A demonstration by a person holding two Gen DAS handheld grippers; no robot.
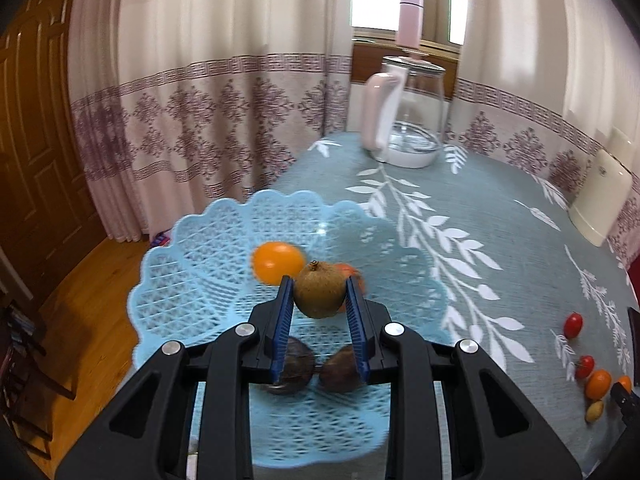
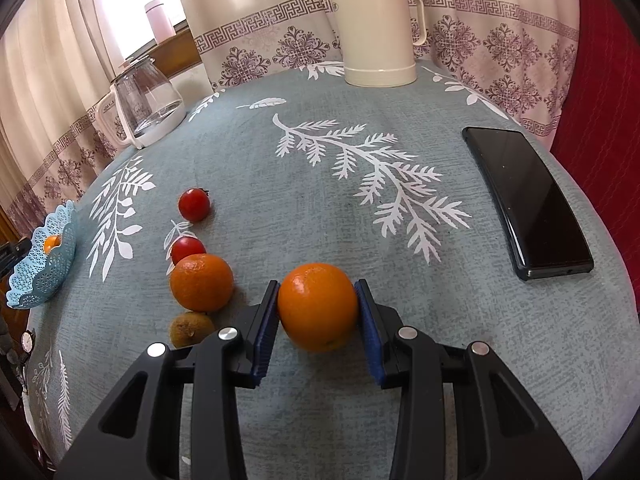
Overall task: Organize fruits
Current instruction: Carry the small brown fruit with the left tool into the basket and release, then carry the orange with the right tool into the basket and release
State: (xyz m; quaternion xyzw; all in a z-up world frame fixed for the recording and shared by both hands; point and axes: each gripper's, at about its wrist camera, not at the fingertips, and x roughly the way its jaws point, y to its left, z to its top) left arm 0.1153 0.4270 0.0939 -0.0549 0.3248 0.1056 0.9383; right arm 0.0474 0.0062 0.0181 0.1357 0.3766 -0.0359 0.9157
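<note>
The left claw [image 1: 320, 294] pinches a brown kiwi [image 1: 320, 290] between its two blue pads, above the blue basket [image 1: 192, 280]. The basket stands at the left edge of the counter [image 1: 500, 240]. Inside the basket lie a small orange fruit [image 1: 278, 262], two dark round fruits [image 1: 294, 364] under the claw, and one more orange thing behind the kiwi, mostly hidden.

The right claw [image 2: 318, 308] pinches an orange [image 2: 318, 306], both pads touching its sides, well apart from the basket. Whether the orange rests on the counter or is lifted, I cannot tell. Just beside it, on the basket side, lie a second orange [image 2: 202, 282], a small kiwi [image 2: 191, 329] touching it, and two red tomatoes [image 2: 194, 204]. On the far side from the basket lies a black phone [image 2: 528, 204]. At the back of the counter stand a glass kettle [image 2: 148, 106] and a cream jug [image 2: 378, 28].
</note>
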